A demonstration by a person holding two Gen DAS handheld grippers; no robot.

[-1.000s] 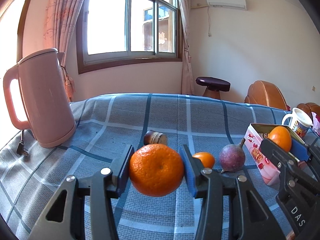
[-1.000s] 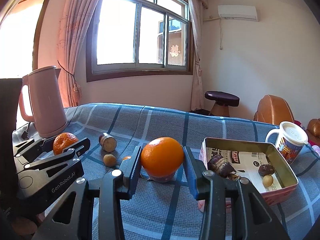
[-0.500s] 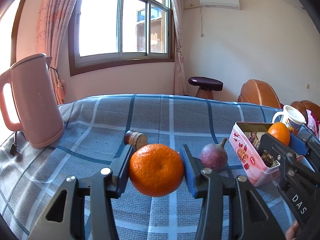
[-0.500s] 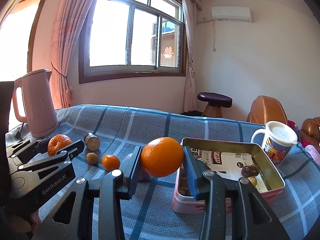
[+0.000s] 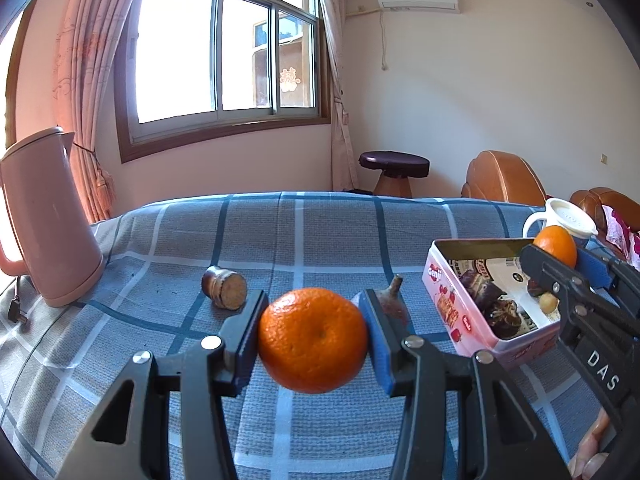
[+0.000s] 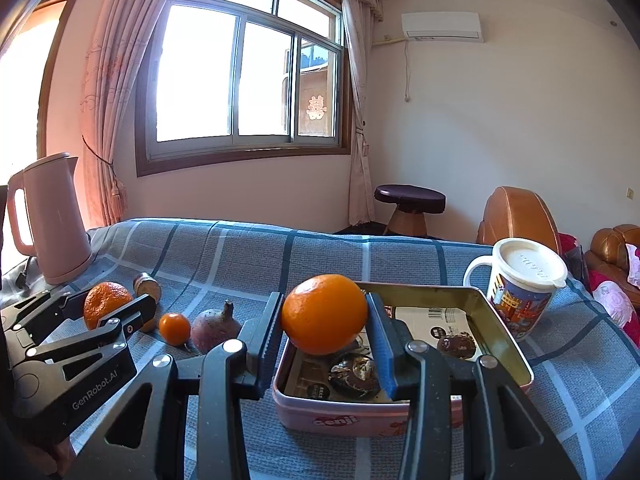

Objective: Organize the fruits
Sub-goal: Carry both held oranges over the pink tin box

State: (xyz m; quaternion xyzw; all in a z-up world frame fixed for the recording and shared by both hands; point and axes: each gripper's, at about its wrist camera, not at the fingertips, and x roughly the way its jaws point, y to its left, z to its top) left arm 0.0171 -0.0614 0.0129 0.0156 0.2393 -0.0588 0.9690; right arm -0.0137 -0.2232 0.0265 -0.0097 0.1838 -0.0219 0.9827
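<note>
Both oranges are being carried toward the tin (image 6: 502, 334): the right gripper (image 6: 325, 322), clamped on its orange (image 6: 324, 314), is now being held over it, while the mandarin (image 5: 313, 340) is being gripped in the left gripper (image 5: 313, 342) short of it.

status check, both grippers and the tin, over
Left gripper shut on mandarin, above cloth. Right gripper shut on orange, over pink tin. Tin partly filled; nothing blocking.

Both grippers carried toward the tin

The right gripper (image 6: 325, 316) has brought its smooth orange (image 6: 324, 314) from above the blue checked cloth to above the pink tin (image 6: 502, 336); the left gripper (image 5: 313, 340), with its mandarin (image 5: 313, 340), has drawn nearer the tin too.
</note>
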